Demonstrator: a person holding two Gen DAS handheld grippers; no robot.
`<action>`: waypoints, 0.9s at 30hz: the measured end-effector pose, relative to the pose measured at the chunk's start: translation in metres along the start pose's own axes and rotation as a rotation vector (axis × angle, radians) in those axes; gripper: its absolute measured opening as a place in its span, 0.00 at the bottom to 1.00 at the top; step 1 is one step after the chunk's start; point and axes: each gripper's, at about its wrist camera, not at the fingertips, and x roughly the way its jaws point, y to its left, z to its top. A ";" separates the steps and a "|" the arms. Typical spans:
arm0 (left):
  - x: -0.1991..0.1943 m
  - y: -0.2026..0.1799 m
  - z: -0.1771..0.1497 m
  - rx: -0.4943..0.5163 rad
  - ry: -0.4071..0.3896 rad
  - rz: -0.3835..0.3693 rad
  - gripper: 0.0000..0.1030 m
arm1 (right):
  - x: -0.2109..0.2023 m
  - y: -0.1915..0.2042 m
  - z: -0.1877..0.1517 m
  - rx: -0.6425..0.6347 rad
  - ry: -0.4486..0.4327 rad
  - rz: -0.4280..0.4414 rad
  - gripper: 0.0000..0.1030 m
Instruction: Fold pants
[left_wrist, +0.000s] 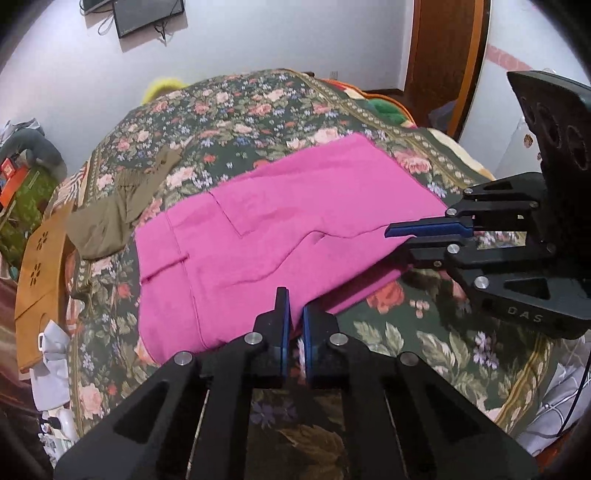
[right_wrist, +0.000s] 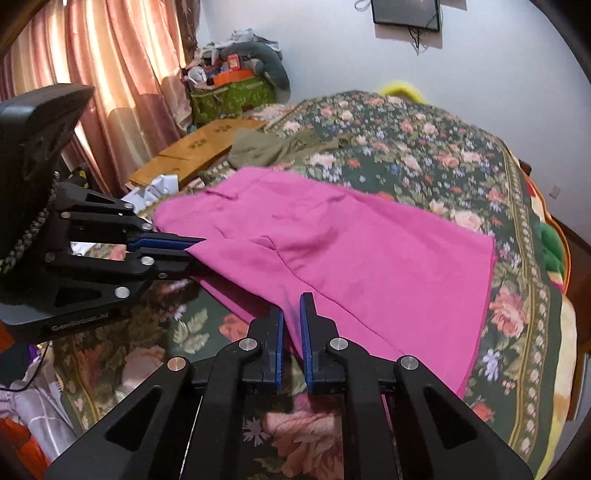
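Pink pants lay spread flat on the bed's floral blanket, close to the bed's near edge, waistband twd the side w/ the wooden board. Left tongs were pressed together, pinching the pants' near edge by the waist end. Right tongs were likewise pressed together, pinching the near edge further along the leg. An olive garment lay crumpled beyond the waistband, near the bed's far corner on that side.
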 end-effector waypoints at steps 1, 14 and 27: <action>-0.001 0.000 -0.002 -0.009 -0.002 0.001 0.07 | 0.001 0.000 -0.002 0.004 0.007 -0.002 0.08; -0.031 0.026 -0.009 -0.126 0.000 -0.063 0.14 | -0.030 -0.005 0.001 0.091 -0.034 0.032 0.33; -0.010 0.066 0.009 -0.279 -0.002 -0.052 0.35 | 0.016 -0.013 0.017 0.251 0.028 0.098 0.34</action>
